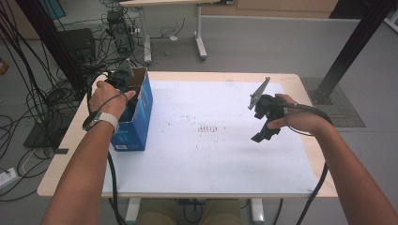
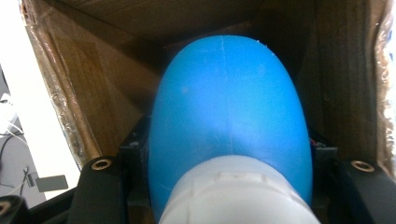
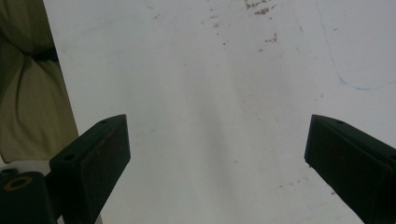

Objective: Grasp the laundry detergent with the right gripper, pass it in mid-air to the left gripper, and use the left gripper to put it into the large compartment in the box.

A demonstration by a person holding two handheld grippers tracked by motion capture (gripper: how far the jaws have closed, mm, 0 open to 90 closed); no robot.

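Note:
A blue cardboard box stands open-topped at the left side of the table. My left gripper reaches down into it. In the left gripper view a smooth blue rounded object with a white ribbed end sits between the black jaws, which press on its sides, with the box's brown inner walls around it. My right gripper hangs above the white sheet at the right, tilted down, its jaws wide apart with nothing between them.
A white sheet with faint reddish marks covers most of the wooden table. Cables and dark equipment lie on the floor at the left. Another table's legs stand behind, and a black post rises at the back right.

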